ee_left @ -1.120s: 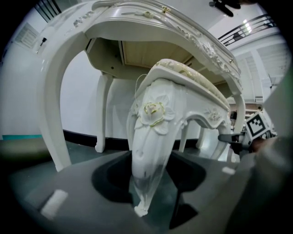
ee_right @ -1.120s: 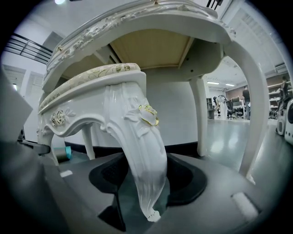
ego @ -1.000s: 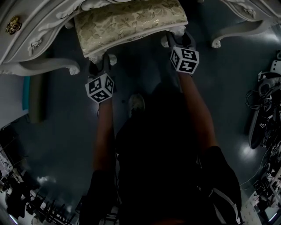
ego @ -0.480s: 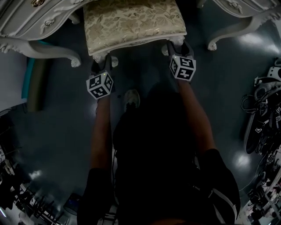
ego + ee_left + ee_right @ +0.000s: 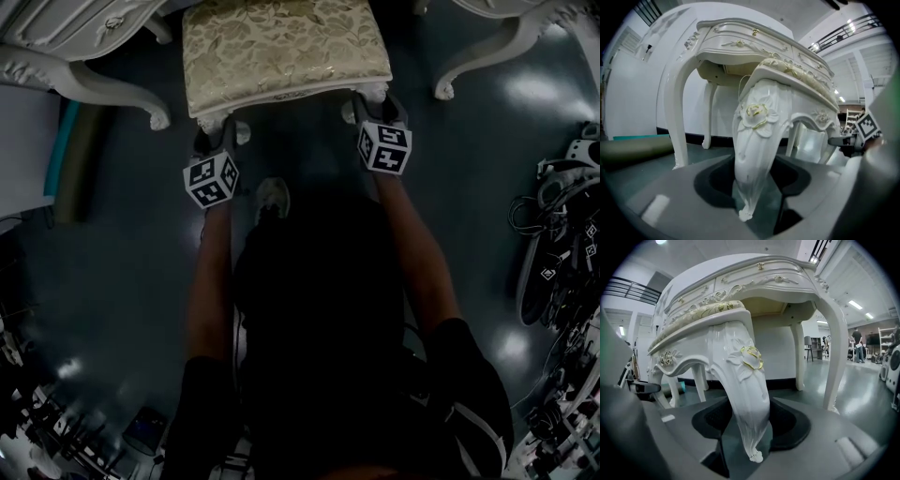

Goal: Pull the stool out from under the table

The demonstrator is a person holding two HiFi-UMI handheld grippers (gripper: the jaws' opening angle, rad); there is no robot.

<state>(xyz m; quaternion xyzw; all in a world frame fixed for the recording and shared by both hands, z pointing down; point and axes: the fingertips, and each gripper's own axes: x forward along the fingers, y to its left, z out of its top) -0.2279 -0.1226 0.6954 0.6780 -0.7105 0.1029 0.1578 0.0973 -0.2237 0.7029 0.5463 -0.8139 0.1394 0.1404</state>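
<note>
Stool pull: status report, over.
Left gripper clamped on near-left stool leg, right gripper on near-right leg. Stool seat partway out from table. Person's shoe close behind it.

right gripper clamps carved white stool leg
the leg's gold-trimmed flower sits above the dark pads; the ornate white table rises just behind, on a glossy floor.

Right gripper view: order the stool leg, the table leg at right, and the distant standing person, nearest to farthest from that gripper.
1. stool leg: between the jaws, centre.
2. table leg: right, behind.
3. person: far right background.
</note>
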